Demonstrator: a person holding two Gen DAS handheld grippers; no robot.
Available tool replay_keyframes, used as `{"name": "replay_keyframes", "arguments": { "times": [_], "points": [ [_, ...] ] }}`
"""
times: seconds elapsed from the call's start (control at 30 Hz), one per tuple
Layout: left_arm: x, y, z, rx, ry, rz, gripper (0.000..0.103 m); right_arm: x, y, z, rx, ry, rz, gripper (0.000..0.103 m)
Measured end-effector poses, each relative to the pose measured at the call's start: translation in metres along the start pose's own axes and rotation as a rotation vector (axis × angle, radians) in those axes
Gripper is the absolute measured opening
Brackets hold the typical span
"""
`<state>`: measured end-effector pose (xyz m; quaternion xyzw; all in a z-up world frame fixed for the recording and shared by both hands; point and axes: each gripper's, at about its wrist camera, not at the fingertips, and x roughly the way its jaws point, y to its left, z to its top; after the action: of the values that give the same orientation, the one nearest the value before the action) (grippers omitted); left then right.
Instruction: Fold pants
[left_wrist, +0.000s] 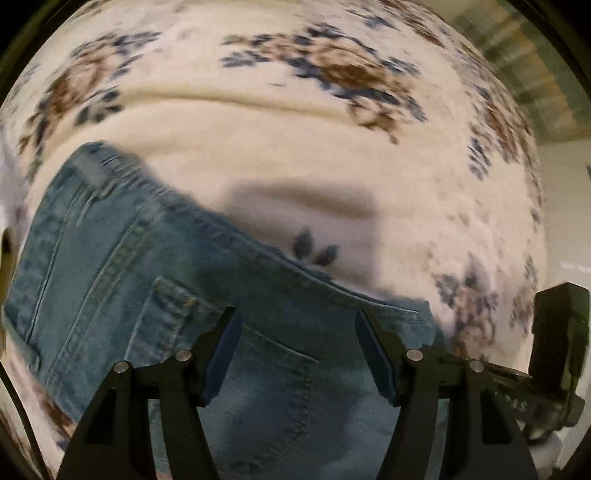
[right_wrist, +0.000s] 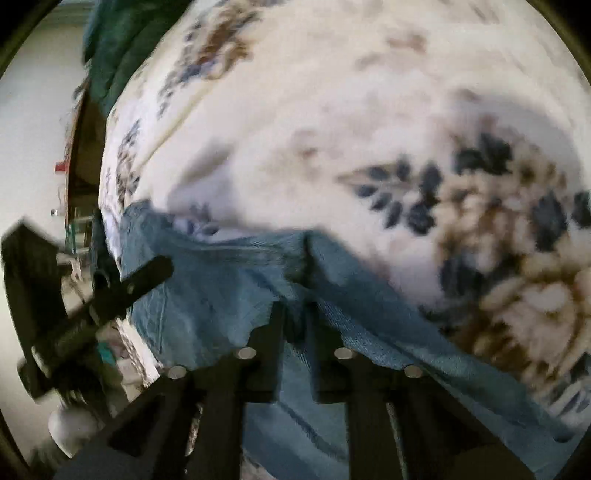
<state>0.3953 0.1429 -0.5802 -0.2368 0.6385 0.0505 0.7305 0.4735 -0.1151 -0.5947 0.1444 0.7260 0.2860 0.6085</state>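
Blue denim pants (left_wrist: 155, 280) lie on a white floral blanket (left_wrist: 295, 155); the waistband and back pockets show in the left wrist view. My left gripper (left_wrist: 297, 325) is open and empty, its jaws wide apart just above the seat of the pants. In the right wrist view my right gripper (right_wrist: 297, 317) is shut on a fold of the pants (right_wrist: 221, 291), and the denim drapes over its fingers. The other gripper (right_wrist: 110, 295) shows at the left of that view.
The blanket (right_wrist: 332, 110) covers a bed; its edge runs down the left of the right wrist view, with floor and furniture beyond. A dark green cloth (right_wrist: 114, 40) lies at the bed's far corner. A pale wall (left_wrist: 565, 206) is to the right.
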Motion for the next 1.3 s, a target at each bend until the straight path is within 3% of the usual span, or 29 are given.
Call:
{"name": "replay_keyframes", "arguments": {
  "times": [0.1, 0.17, 0.23, 0.27, 0.37, 0.47, 0.53, 0.6, 0.67, 0.77, 0.83, 0.9, 0.93, 1.0, 1.13, 1.2, 1.3],
  "points": [
    [-0.004, -0.018, 0.005, 0.17, 0.003, -0.003, 0.062, -0.024, 0.011, -0.03, -0.063, -0.063, 0.052, 0.007],
    [-0.007, -0.027, 0.008, 0.277, -0.006, 0.061, 0.062, -0.027, 0.021, -0.055, -0.128, -0.051, 0.083, 0.007],
    [-0.006, -0.031, 0.012, 0.334, 0.011, 0.084, 0.062, -0.02, 0.034, -0.072, -0.236, 0.02, 0.068, 0.006],
    [-0.004, -0.03, 0.015, 0.348, 0.023, 0.099, 0.062, -0.004, 0.036, -0.08, -0.28, 0.108, 0.035, 0.006],
    [0.004, -0.023, 0.02, 0.354, 0.054, 0.119, 0.062, 0.024, 0.023, -0.084, -0.261, 0.211, -0.035, 0.007],
    [0.004, -0.024, 0.023, 0.369, 0.039, 0.14, 0.062, 0.016, 0.007, -0.072, -0.16, 0.157, 0.034, 0.007],
    [0.004, -0.032, 0.023, 0.425, 0.028, 0.147, 0.062, -0.01, 0.0, -0.063, -0.111, 0.061, 0.119, 0.018],
    [0.007, -0.039, 0.021, 0.502, 0.014, 0.184, 0.062, -0.035, -0.014, -0.053, -0.044, -0.032, 0.165, 0.073],
    [0.01, -0.049, 0.016, 0.599, 0.005, 0.222, 0.062, -0.046, -0.022, -0.031, 0.026, -0.107, 0.167, 0.079],
    [0.016, -0.059, 0.009, 0.718, 0.002, 0.275, 0.062, -0.026, -0.021, -0.002, 0.064, -0.06, 0.137, 0.079],
    [0.021, -0.063, 0.004, 0.782, 0.019, 0.299, 0.062, -0.004, -0.02, 0.012, 0.064, 0.026, 0.14, 0.076],
    [0.025, -0.066, 0.0, 0.842, 0.03, 0.328, 0.062, 0.022, -0.014, 0.018, 0.045, 0.115, 0.119, 0.053],
    [0.027, -0.067, -0.002, 0.88, 0.042, 0.335, 0.062, 0.028, -0.009, 0.019, 0.026, 0.132, 0.092, 0.05],
    [0.03, -0.069, -0.005, 0.938, 0.055, 0.344, 0.062, 0.038, -0.001, 0.015, -0.016, 0.13, 0.092, 0.048],
    [0.044, -0.074, -0.013, 1.079, 0.128, 0.369, 0.062, 0.054, -0.016, 0.012, 0.089, 0.12, 0.162, 0.046],
    [0.047, -0.076, -0.018, 1.137, 0.16, 0.372, 0.062, 0.053, -0.011, 0.005, 0.082, 0.089, 0.16, 0.024],
    [0.047, -0.08, -0.029, 1.248, 0.224, 0.344, 0.062, 0.035, -0.002, -0.016, 0.019, 0.008, 0.229, 0.014]
  ]
}}
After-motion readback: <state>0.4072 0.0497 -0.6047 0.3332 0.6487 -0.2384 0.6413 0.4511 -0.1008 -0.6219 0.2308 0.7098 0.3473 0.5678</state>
